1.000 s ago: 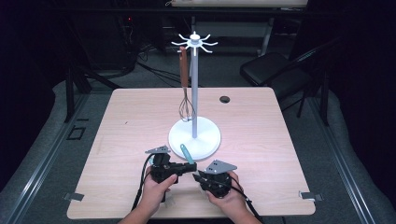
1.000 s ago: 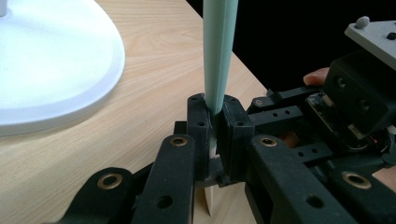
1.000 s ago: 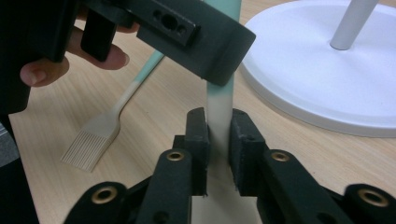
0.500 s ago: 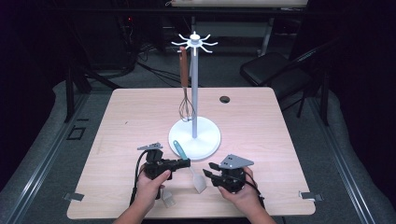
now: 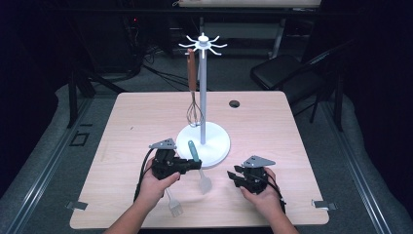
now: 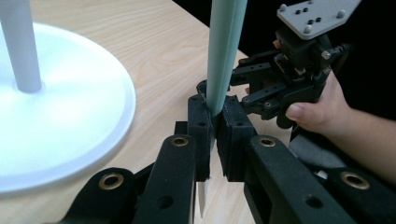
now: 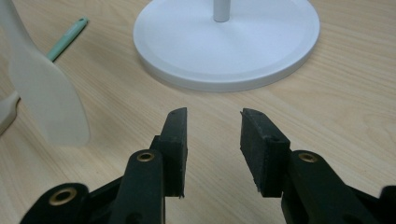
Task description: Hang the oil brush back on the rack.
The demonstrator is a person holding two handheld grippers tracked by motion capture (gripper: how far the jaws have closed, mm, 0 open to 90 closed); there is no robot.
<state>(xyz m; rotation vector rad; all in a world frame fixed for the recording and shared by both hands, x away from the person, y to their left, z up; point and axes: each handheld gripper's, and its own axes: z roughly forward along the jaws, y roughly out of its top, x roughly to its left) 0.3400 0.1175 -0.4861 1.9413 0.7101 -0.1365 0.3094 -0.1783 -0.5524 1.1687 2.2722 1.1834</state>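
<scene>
Clamping the mint-green handle of a spatula (image 5: 197, 163), the left gripper (image 5: 191, 165) holds the tool above the bench (image 5: 272, 126), its pale blade hanging down near the front of the white stand base (image 5: 216, 141). Seen from the left gripper view, the green handle (image 6: 224, 56) rises upright from between the two black pads, which press on it from both sides, and the thin blade edge shows below them. The right gripper (image 5: 233, 174) sits well apart to the right, low over the bench, its jaws having just been opening and now standing released with nothing between them; the right gripper view (image 7: 212, 123) shows bare wood in the gap. That same view shows the pale spatula blade (image 7: 46, 98) at its left. On the stand's pole (image 5: 202, 92) a whisk (image 5: 193, 105) with a brown handle hangs from one of the top hooks. A second pale utensil (image 5: 173, 204) lies on the bench by the left wrist.
</scene>
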